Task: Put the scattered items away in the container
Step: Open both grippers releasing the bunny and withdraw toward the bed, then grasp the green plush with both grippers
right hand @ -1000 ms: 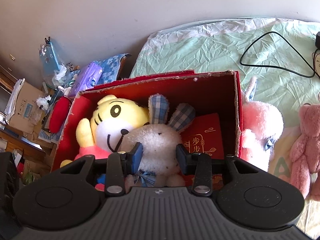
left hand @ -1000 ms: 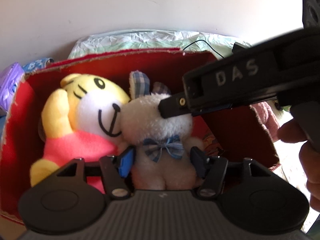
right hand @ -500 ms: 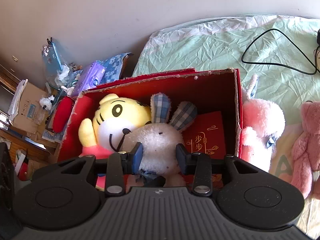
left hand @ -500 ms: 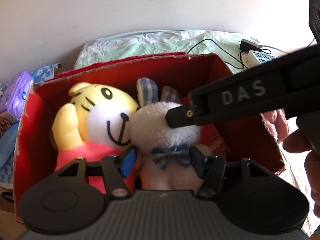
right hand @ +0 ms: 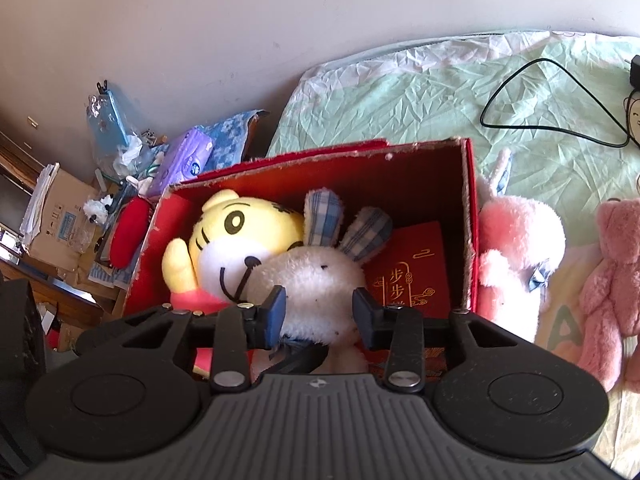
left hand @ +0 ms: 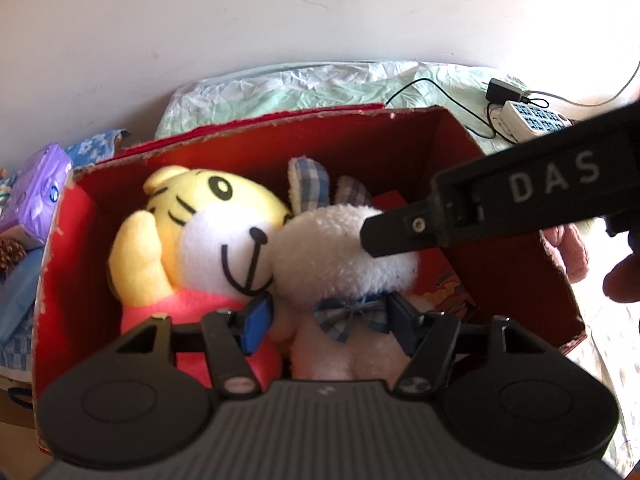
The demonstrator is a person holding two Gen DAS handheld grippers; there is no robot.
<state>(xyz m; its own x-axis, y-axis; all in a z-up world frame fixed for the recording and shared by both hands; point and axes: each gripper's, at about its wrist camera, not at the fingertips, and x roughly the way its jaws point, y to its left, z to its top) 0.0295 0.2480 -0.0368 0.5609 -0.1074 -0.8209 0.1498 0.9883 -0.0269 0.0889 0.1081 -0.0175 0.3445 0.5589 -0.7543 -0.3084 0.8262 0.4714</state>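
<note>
Left wrist view. Red box, open-topped, on a pale green sheet against a white wall. Inside, left: yellow tiger in a pink top, one paw raised to its cheek. Inside, centre: white rabbit with plaid ears and a plaid bow, head touching the tiger's muzzle. Left gripper points steeply down into the box, its fingers on either side of the rabbit's neck at the bow. Jaws are opening; the rabbit sits between them, and the pads do not visibly press it. Right gripper enters from the right as a black bar marked DAS, its tip against the rabbit's head. A fingertip of the person shows at the right edge. Beyond the box: black cable, charger and white power strip on the sheet. Left of the box: purple tissue pack.

Right wrist view. Right gripper angles down over the near edge of the box. Its fingers bracket the rabbit's head closely, narrow gap, pads at the fur; grasped or merely touched, I cannot tell. Tiger lies to the rabbit's left. Red booklet with gold characters lies at its right, inside the box. Outside the box, right: a pink-white plush against the wall of the box and a pink bear further right, both on the bed. Far left: cardboard carton, clutter.
</note>
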